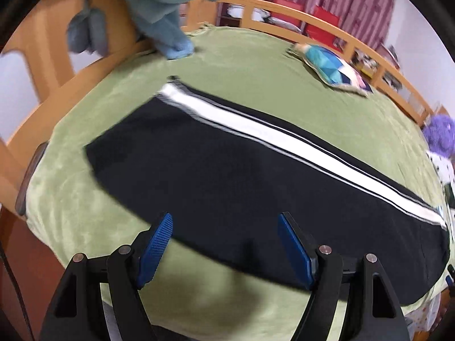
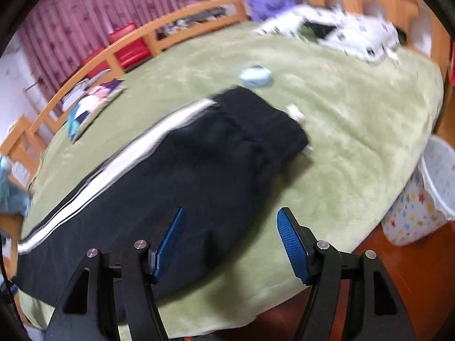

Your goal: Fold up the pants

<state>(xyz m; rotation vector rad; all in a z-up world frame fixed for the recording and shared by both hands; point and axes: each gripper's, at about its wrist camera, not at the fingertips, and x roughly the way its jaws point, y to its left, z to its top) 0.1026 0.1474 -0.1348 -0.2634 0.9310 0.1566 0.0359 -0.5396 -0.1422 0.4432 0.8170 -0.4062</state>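
Both grippers empty, hovering over the pants

Left gripper [image 1: 224, 224] and right gripper [image 2: 230, 221] are spread, pinching nothing; the pants [image 1: 227, 176] lie flat along the green blanket's [image 1: 256, 65] near edge, halved lengthwise. Next fold probably needs grabbing both ends' edges.

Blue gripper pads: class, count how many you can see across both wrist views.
4. Two on the left gripper, over the near edge of the black pants; two on the right gripper, over the pants near the waistband. None look hidden.

Bright even indoor light, heavy motion blur, fisheye bending, dark corners
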